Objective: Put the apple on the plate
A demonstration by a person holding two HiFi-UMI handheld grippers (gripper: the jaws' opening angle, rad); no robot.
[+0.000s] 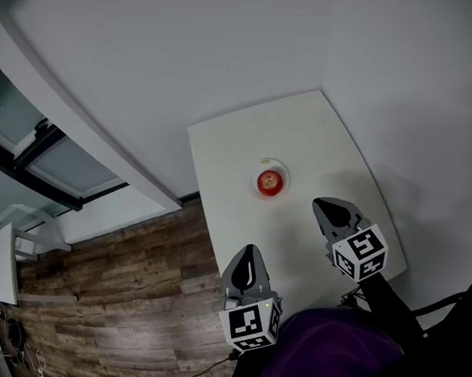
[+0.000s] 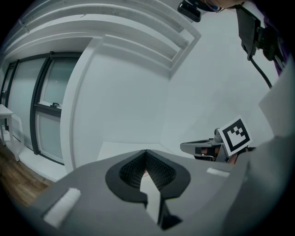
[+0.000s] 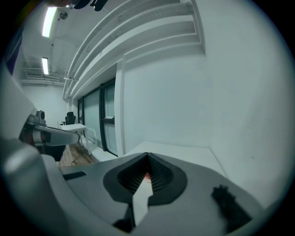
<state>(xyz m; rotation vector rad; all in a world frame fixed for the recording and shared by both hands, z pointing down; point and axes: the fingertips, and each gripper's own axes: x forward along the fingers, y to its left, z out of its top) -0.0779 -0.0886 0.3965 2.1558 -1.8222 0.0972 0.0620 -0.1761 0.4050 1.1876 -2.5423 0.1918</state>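
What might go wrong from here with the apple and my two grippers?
1. The apple already seems to sit on the plate; reaching in now may knock it off.
2. The plate looks barely wider than the apple, so a nudge from the shut right gripper may slide both across the table.
3. The left gripper, also shut, hangs by the table's near left edge and may catch it.

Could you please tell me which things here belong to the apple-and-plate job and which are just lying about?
Belongs to the job:
- apple, already sitting on the plate
- left gripper and right gripper, both shut and empty
- white table under the plate

Just lying about:
- wooden floor
- window
- cables on the floor
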